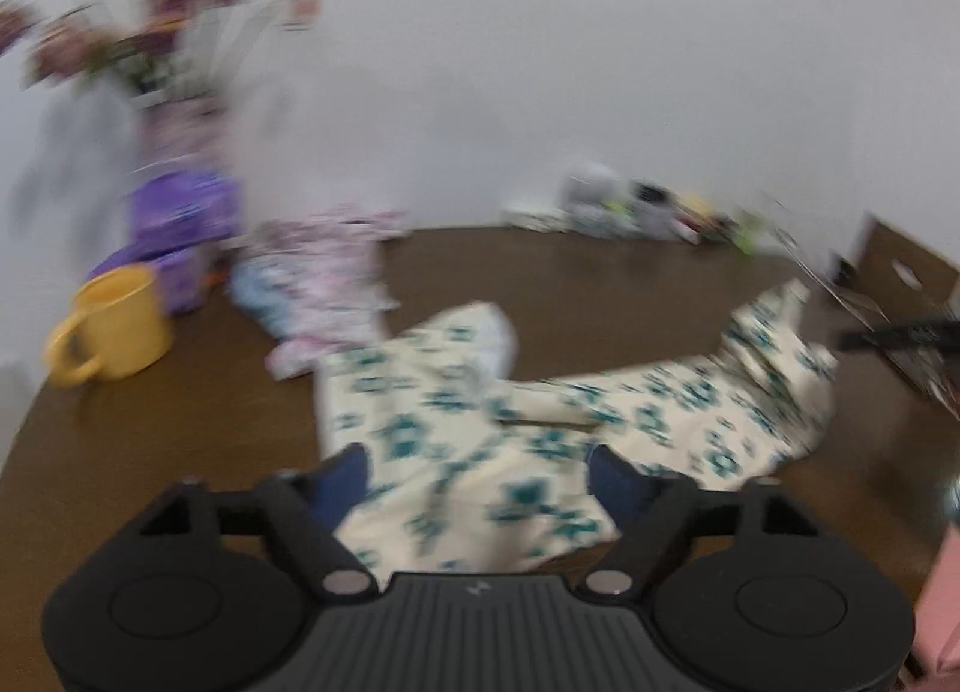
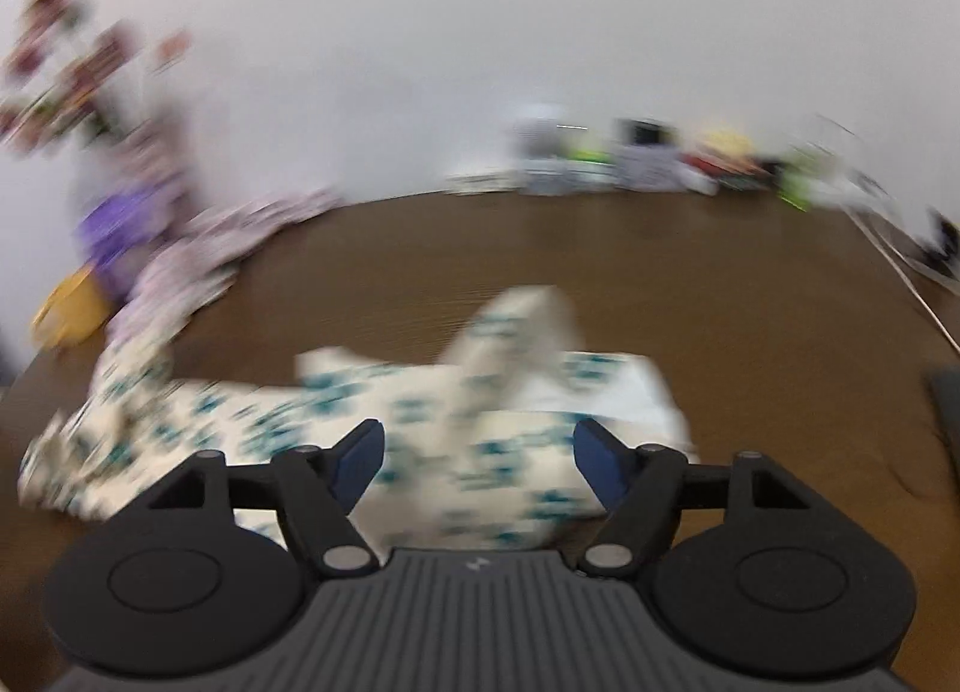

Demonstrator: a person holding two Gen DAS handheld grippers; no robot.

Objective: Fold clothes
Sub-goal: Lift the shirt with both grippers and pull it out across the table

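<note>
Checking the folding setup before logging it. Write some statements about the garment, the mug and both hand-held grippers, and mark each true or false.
1. The cream garment with teal print lies on the brown table. True.
2. The mug is blue. False: it is yellow.
3. The left hand-held gripper stands open. True.
4. The right hand-held gripper is clamped shut on the garment. False: its jaws stand apart.
5. The mug stands on the garment. False: it stands apart on bare table.

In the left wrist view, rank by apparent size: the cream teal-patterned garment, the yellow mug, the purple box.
1. Cream teal-patterned garment, clearly largest.
2. Yellow mug and purple box: look alike; blur and nearness leave them unranked.
</note>
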